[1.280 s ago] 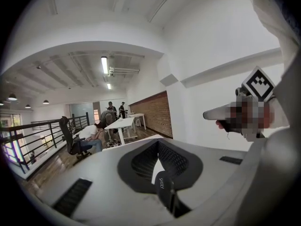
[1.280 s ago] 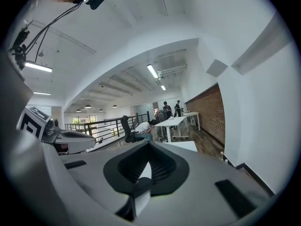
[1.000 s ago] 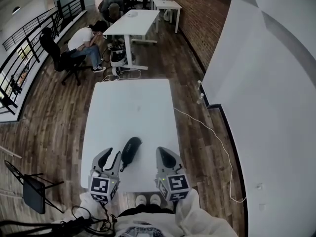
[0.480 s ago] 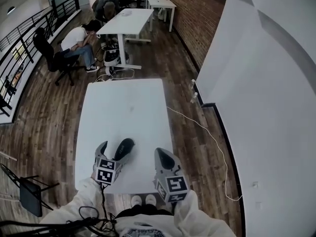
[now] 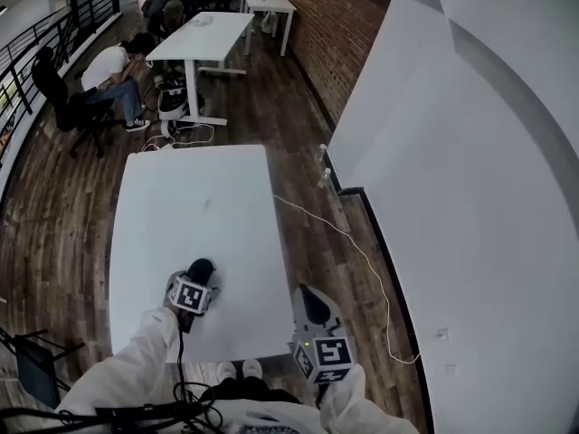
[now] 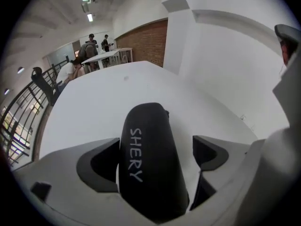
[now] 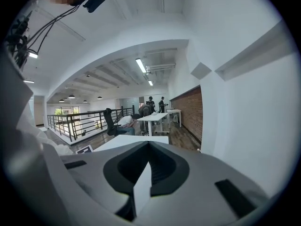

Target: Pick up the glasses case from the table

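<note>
A black glasses case point(image 5: 202, 267) with white lettering lies near the front edge of the white table point(image 5: 190, 197). My left gripper point(image 5: 198, 278) points steeply down over it. In the left gripper view the case point(image 6: 148, 159) lies lengthwise between the wide-open jaws of the left gripper point(image 6: 155, 147). A gap shows beside the right finger point(image 6: 209, 152), and the left finger point(image 6: 99, 161) stands close by the case's side. My right gripper point(image 5: 308, 297) is shut and hovers off the table's front right corner. In its own view the right gripper point(image 7: 149, 147) holds nothing.
A white cable point(image 5: 348, 242) runs over the wooden floor to the right of the table, by the white wall. Two bottles point(image 5: 322, 165) stand at the wall's foot. Farther off is another white table point(image 5: 204, 33) with a seated person point(image 5: 109, 70) beside it.
My left gripper has dropped down over the case and its jaws have spread wide around it. The right gripper has drifted right, off the table's corner.
</note>
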A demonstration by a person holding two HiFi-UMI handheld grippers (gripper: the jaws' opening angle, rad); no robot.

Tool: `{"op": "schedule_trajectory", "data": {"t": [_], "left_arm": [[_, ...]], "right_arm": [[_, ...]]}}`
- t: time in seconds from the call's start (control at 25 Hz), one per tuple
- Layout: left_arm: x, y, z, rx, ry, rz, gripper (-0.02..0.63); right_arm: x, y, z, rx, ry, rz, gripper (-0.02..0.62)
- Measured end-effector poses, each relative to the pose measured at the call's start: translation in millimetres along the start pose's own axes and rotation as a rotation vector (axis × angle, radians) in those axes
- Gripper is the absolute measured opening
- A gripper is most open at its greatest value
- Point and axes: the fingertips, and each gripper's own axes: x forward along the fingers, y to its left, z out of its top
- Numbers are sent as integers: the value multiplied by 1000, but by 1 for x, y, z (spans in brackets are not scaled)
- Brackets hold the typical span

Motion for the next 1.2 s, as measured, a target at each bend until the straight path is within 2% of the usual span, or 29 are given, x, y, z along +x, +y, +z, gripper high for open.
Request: {"op": "schedule_trajectory", "data": {"t": [0.16, 0.28, 0.44, 0.68, 0.84, 0.96, 1.2], "left_arm": [[9, 11, -11, -27, 33, 12, 495], [13, 6, -14, -57, 40, -18, 497], [15, 5, -12, -50, 31, -10, 493], [6, 9, -5, -36, -38, 1, 383], [2, 9, -16, -44, -14, 4, 356], [-13, 0, -6, -73, -94, -47, 341], [-103, -20, 53, -114, -369, -134, 331]], "right_arm": [[-9, -8, 0, -10, 2, -29, 8], [-8, -9, 5, -23, -6, -24, 8], [-7, -11, 5, -20, -8, -15, 8], [-10, 3, -2, -20, 4, 13, 8], [-13, 7, -7, -13, 11, 17, 8], [-14, 5, -7, -2, 11, 13, 8], [-5, 22, -10, 25, 3, 42, 8]]}}
